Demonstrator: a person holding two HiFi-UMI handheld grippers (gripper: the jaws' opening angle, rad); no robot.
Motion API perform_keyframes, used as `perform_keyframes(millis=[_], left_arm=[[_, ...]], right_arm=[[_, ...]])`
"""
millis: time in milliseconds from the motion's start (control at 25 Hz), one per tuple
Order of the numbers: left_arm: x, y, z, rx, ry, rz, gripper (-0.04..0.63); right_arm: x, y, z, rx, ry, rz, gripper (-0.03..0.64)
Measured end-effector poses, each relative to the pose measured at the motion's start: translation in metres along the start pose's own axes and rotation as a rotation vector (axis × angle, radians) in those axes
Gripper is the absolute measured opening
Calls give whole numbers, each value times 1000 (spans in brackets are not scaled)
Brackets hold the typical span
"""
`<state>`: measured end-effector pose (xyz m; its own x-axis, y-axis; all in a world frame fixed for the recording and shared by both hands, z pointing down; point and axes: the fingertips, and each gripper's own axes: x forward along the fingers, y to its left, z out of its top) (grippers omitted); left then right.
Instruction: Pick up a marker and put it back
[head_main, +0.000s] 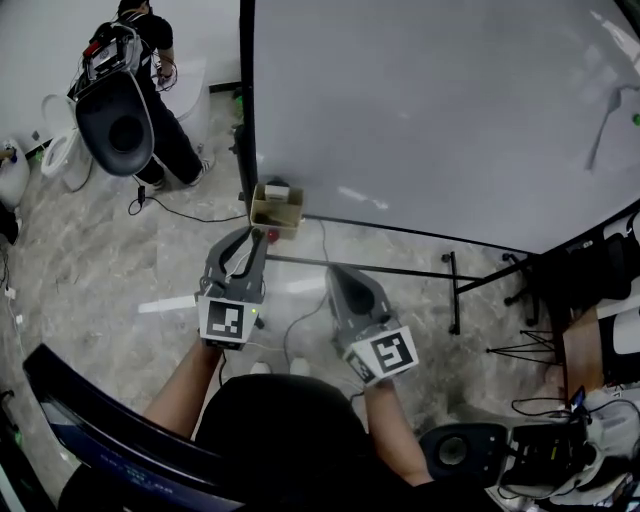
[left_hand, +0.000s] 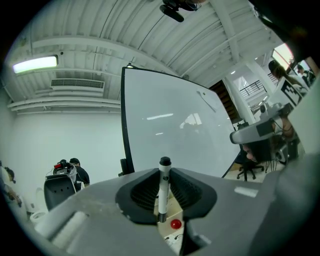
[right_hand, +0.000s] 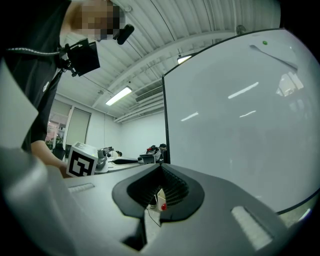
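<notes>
Cardboard box (head_main: 277, 208) sits at the lower left corner of the whiteboard (head_main: 440, 110); a white item shows at its top, too small to identify; a red round piece (left_hand: 175, 224) shows at its near face, and whether it lies inside the box cannot be told. Marker (left_hand: 162, 189) is clamped in the left claw (head_main: 256, 238), just short of the box; its jaws are partly closed, with the pads pressing on the white barrel; long axis upright, across the claw's line; dark cap end up. Right claw (right_hand: 161, 170) is beside the left one; jaw tips together; nothing held.
</notes>
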<state>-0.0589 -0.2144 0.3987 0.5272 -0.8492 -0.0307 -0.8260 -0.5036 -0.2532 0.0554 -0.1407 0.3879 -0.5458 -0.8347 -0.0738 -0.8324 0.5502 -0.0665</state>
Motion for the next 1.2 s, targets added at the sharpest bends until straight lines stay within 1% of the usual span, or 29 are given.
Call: perform_keyframes(millis=[320, 560, 720, 920, 1200], left_arm=[[-28, 12, 11, -40, -9, 24, 71], [-49, 22, 15, -60, -21, 52, 71], [-63, 28, 22, -73, -34, 68, 71], [-72, 31, 25, -95, -37, 69, 70], [-76, 28, 25, -83, -31, 59, 69]], right_arm=[[7, 17, -1, 4, 3, 39, 9], [12, 30, 11, -8, -25, 71, 9], [13, 35, 15, -12, -29, 78, 9], [14, 35, 17, -13, -35, 78, 9], [11, 39, 18, -14, -32, 75, 9]])
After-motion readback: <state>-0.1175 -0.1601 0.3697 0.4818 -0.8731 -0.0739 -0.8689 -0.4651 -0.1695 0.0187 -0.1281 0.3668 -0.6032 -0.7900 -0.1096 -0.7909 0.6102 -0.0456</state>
